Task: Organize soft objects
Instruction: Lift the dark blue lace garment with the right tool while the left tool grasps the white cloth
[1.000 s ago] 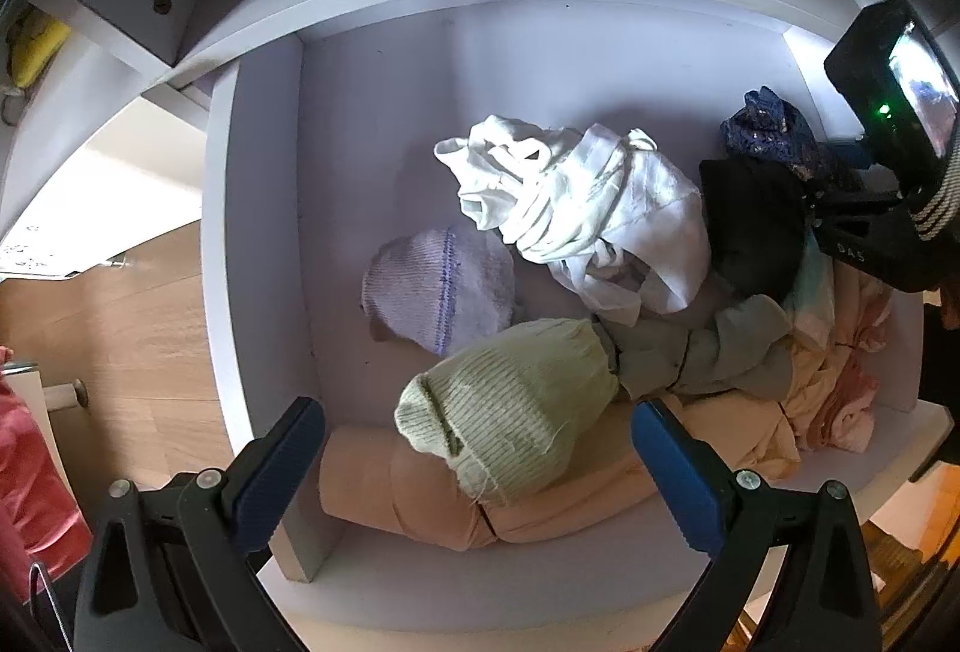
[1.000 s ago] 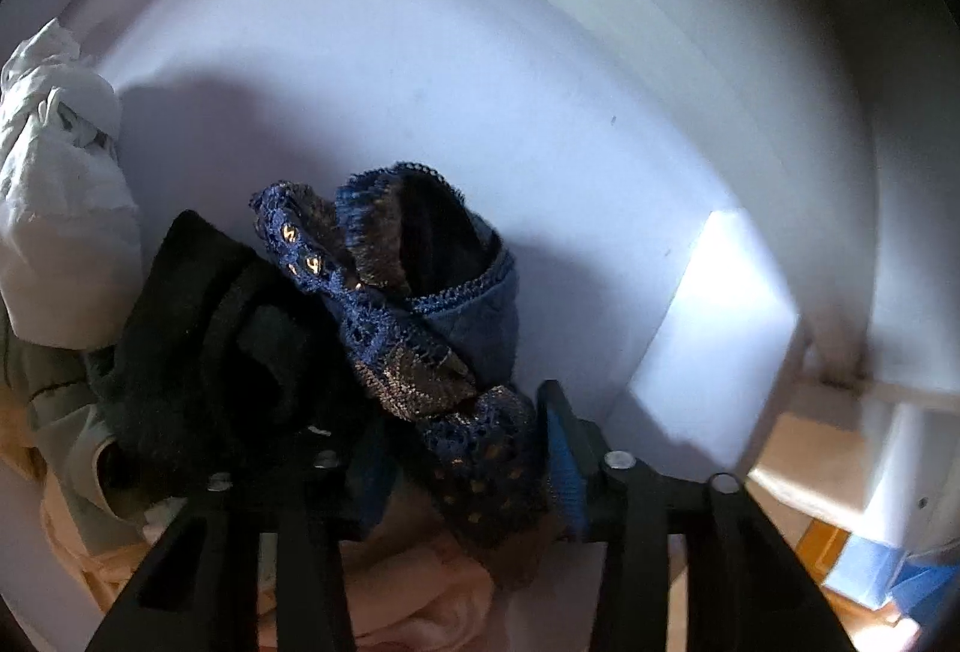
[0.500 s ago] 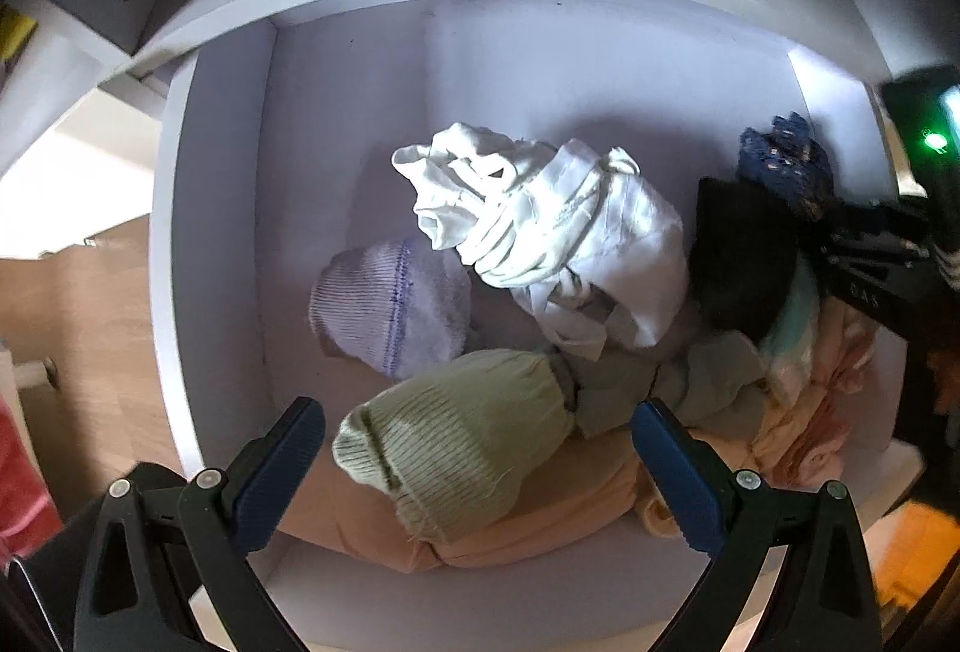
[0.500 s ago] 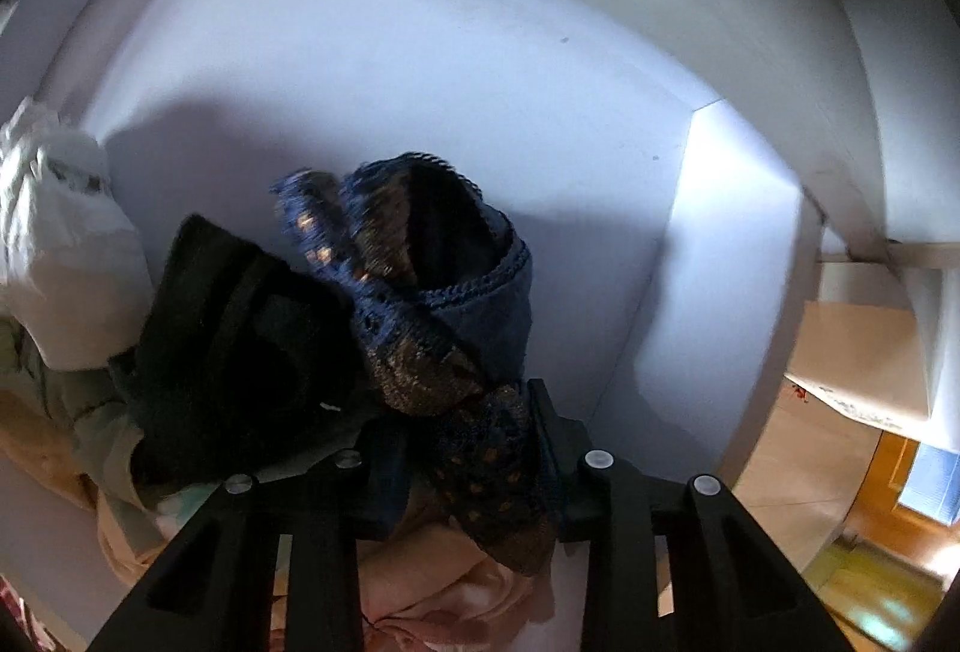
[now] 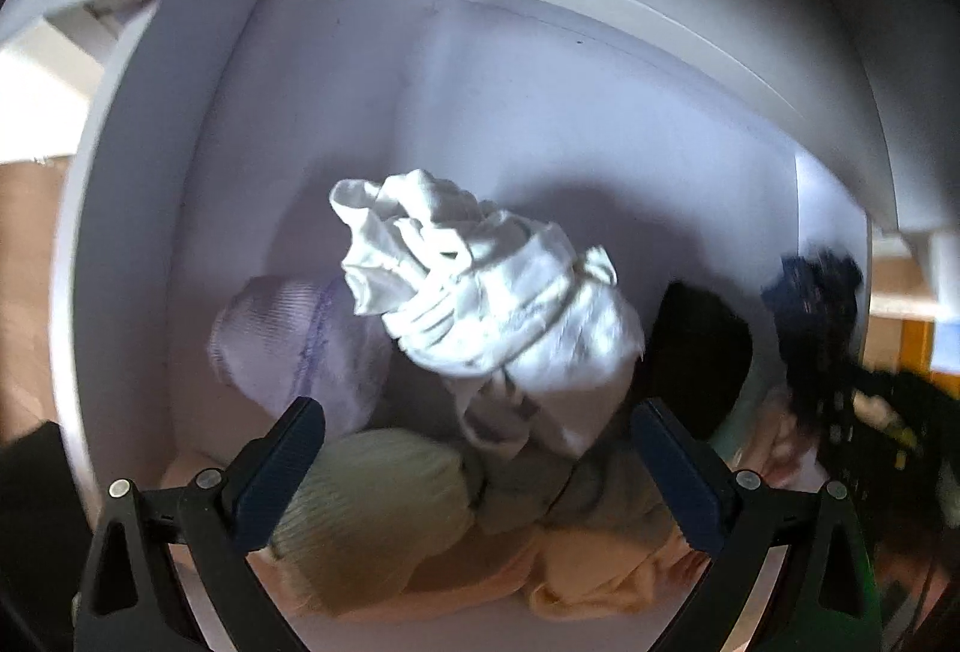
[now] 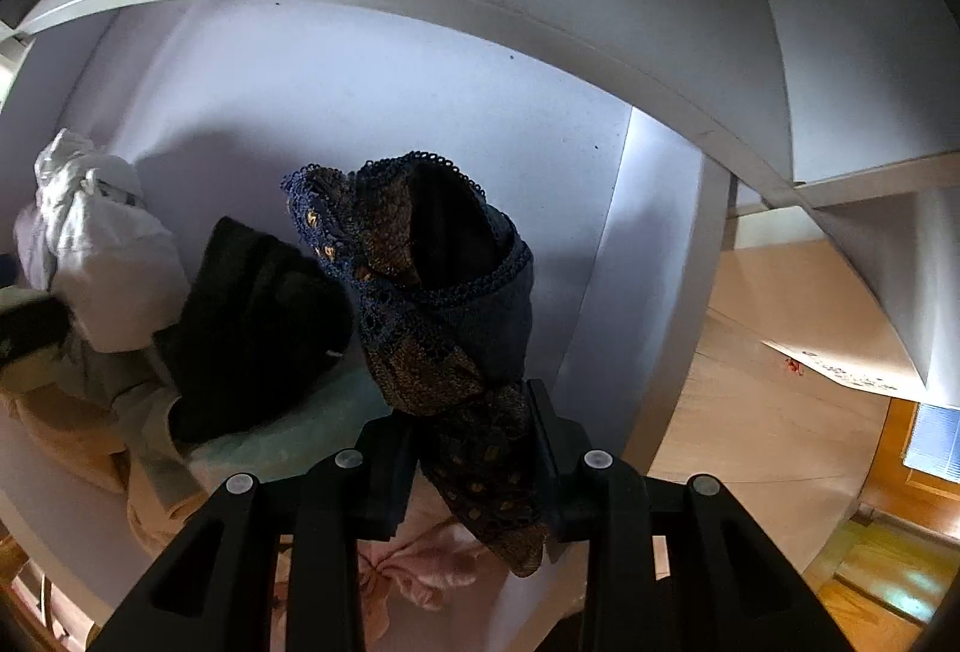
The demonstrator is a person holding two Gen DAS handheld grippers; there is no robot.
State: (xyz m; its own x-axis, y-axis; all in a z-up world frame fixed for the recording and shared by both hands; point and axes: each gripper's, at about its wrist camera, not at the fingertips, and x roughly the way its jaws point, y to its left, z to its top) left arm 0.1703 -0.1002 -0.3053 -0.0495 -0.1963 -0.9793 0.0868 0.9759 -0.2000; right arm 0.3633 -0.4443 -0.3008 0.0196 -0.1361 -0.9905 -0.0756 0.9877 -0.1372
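My right gripper [image 6: 471,415] is shut on a dark blue lace garment [image 6: 432,292], held up at the right end of a white shelf compartment [image 6: 360,100]; the garment also shows in the left wrist view [image 5: 816,304]. My left gripper [image 5: 477,463] is open and empty, just above a pale green knit hat [image 5: 372,514]. Behind it lie a crumpled white cloth [image 5: 492,304], a lilac knit hat [image 5: 294,346], a black garment [image 5: 702,352] and peach clothing [image 5: 600,568].
The compartment has a left side wall [image 5: 120,262] and a right side wall [image 6: 648,292]. Wooden floor [image 6: 780,382] shows beyond the right wall. A grey-green garment [image 5: 570,490] lies between the hats and the peach clothing.
The left gripper has moved deeper into the compartment, over the green hat. The right gripper has closed tighter on the blue lace garment and pulled it back and up, away from the black garment.
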